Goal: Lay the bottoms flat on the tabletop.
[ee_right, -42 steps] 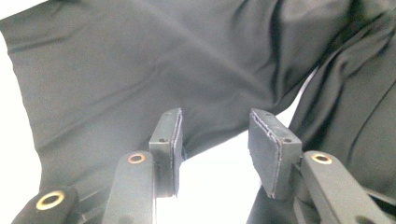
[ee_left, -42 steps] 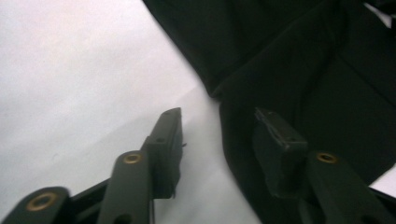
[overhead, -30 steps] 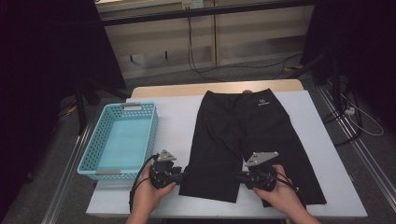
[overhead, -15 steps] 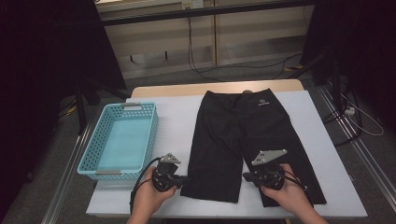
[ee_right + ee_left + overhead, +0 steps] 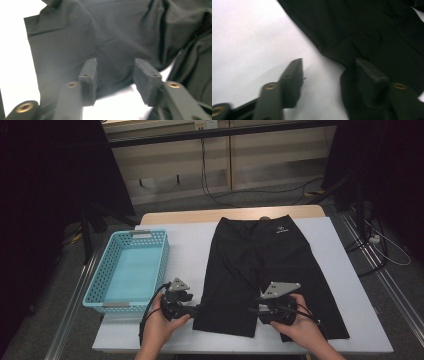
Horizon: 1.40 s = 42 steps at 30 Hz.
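While the black shorts (image 5: 260,270) lie flat on the white desk (image 5: 190,245), waistband at the far edge and leg hems toward the person, both grippers sit low at the near hems. The left gripper (image 5: 196,309) is at the outer corner of the left leg — its jaws have just been opening and stand apart, one over bare desk, the other over the cloth's edge, gripping nothing. The right gripper (image 5: 256,311) lies between the two legs at the near hem; its jaws have also just been opening and now stand apart above the fabric, which shows rumpled folds there, with no cloth pinched. A light-blue basket (image 5: 107,297) stands on the desk's left side, just beside the shorts.
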Tool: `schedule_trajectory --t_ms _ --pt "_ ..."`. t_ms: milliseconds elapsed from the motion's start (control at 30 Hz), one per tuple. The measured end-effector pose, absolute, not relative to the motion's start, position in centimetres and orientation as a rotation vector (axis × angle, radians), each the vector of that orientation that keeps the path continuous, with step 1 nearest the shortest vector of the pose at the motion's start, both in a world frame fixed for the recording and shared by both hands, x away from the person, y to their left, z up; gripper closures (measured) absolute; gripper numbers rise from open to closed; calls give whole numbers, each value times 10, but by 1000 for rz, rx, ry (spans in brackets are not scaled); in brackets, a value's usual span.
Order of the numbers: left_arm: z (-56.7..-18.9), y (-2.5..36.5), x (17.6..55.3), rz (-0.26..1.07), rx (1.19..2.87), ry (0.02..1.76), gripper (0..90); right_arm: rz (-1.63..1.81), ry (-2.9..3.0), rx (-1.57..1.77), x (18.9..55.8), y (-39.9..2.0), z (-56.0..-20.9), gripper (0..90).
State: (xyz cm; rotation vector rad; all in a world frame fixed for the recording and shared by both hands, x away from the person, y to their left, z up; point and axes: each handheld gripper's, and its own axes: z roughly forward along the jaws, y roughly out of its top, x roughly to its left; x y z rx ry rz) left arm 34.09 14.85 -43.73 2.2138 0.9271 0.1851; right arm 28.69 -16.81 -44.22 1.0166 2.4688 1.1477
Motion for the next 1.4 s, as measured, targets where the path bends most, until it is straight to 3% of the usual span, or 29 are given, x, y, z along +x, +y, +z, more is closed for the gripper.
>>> schedule_trajectory --t_ms 200,600,700,833,967,1000,1167,1267,1400 --pt "-437 147 345 214 2216 900 263 1184 2487 946 284 -153 -442 454" --pt "-438 144 349 229 2215 903 218 1208 2639 757 268 -115 -448 710" --pt "-439 144 349 234 2219 901 218 1233 2669 716 262 -109 -448 673" --pt "-439 145 349 234 2213 911 218 1208 2705 650 255 -101 -454 524" --pt "-440 145 349 233 2214 915 218 1200 2686 590 251 -97 -456 519" --pt "-440 145 349 235 2219 911 218 1201 2687 588 251 -98 -456 537" --pt "-439 144 349 227 2215 912 224 1220 2674 653 256 -102 -456 802" --pt "-437 144 350 224 2199 916 224 1213 2678 662 259 -103 -456 881" --pt "-435 145 351 234 2174 926 221 1184 2697 626 258 -103 -453 896"
